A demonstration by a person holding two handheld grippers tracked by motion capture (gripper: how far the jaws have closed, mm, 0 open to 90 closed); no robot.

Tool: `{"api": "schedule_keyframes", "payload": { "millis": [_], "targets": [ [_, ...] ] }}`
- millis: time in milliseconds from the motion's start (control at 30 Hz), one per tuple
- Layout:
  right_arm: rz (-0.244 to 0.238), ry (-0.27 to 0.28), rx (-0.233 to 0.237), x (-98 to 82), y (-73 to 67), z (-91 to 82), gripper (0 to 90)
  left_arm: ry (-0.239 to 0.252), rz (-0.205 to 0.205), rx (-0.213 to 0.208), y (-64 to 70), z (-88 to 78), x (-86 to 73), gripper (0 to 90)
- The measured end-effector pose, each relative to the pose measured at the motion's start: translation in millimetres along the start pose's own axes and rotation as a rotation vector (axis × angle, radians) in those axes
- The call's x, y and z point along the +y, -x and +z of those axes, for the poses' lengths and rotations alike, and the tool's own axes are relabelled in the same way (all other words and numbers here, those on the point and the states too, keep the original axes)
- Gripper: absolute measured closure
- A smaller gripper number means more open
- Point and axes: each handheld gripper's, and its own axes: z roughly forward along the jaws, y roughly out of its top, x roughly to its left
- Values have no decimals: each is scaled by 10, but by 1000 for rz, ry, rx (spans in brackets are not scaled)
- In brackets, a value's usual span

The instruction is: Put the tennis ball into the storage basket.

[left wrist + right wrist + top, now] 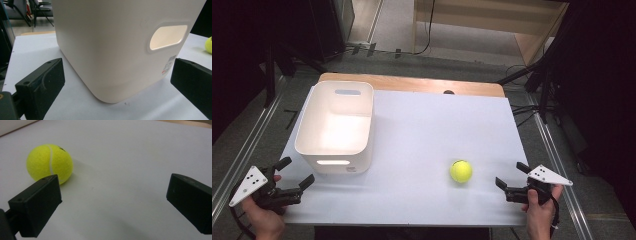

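On the white table (pixel 412 130), near its front right, sits the tennis ball (pixel 461 171), just left of the right gripper (pixel 508 187), jaws spread, empty. Best bet: swing left to centre the ball between the jaws, then close gently, it rolls. Ball is fuzzy yellow-green, white seam. Left gripper (pixel 297 175) also spread, empty, beside the white plastic bin (pixel 337 125).
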Motion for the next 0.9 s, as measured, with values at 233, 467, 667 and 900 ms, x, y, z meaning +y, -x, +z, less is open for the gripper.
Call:
{"api": "schedule_keyframes", "payload": {
  "millis": [233,467,667,900],
  "targets": [
    [-49,-51,42,148,-130,6,0,-3,1,5,-1,11,3,0],
    [-98,-103,63,301,-267,68,0,-1,-2,3,1,8,0,0],
    [-131,-134,88,418,-334,146,0,-1,2,1,0,6,-1,0],
    [-163,-169,113,521,-383,233,0,-2,4,2,0,4,-1,0]
  ]
}}
